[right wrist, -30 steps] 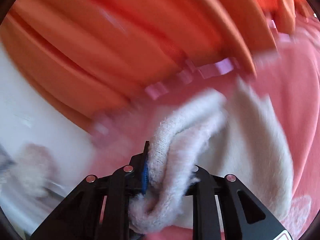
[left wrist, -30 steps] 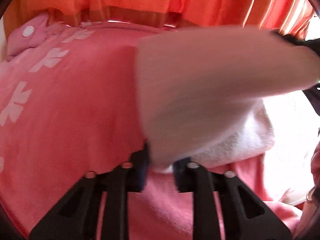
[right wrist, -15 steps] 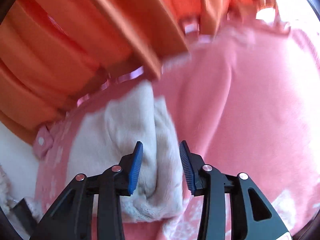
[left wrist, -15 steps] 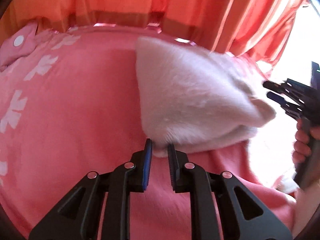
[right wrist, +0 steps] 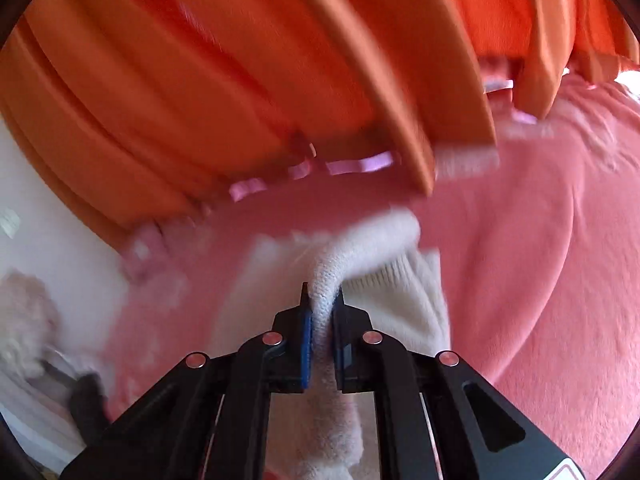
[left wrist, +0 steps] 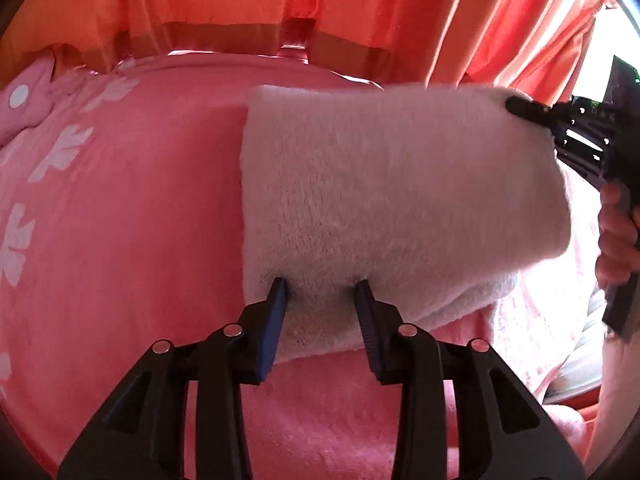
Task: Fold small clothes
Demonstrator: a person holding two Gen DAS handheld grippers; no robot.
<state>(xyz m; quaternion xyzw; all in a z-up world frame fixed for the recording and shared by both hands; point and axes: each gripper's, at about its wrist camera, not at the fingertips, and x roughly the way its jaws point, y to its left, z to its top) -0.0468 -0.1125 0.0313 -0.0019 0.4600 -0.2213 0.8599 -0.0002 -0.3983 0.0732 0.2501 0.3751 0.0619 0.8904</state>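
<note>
A small fluffy white garment (left wrist: 392,200) lies folded on a pink blanket (left wrist: 132,220). My left gripper (left wrist: 320,288) is open, its jaws standing apart around the garment's near edge. My right gripper (right wrist: 322,300) is shut on a bunched fold of the white garment (right wrist: 360,248) and lifts it. In the left wrist view the right gripper (left wrist: 560,120) holds the garment's far right corner, with the person's hand behind it.
Orange curtains (left wrist: 320,8) hang close behind the blanket and fill the top of the right wrist view (right wrist: 240,80). White flower prints (left wrist: 60,152) and a pink cloth piece (left wrist: 24,96) lie at the left. More fluffy white fabric (right wrist: 24,320) sits at the left.
My left gripper has opened wide around the garment's edge. My right gripper has closed on a fold of the garment and pulled it up and to the right.
</note>
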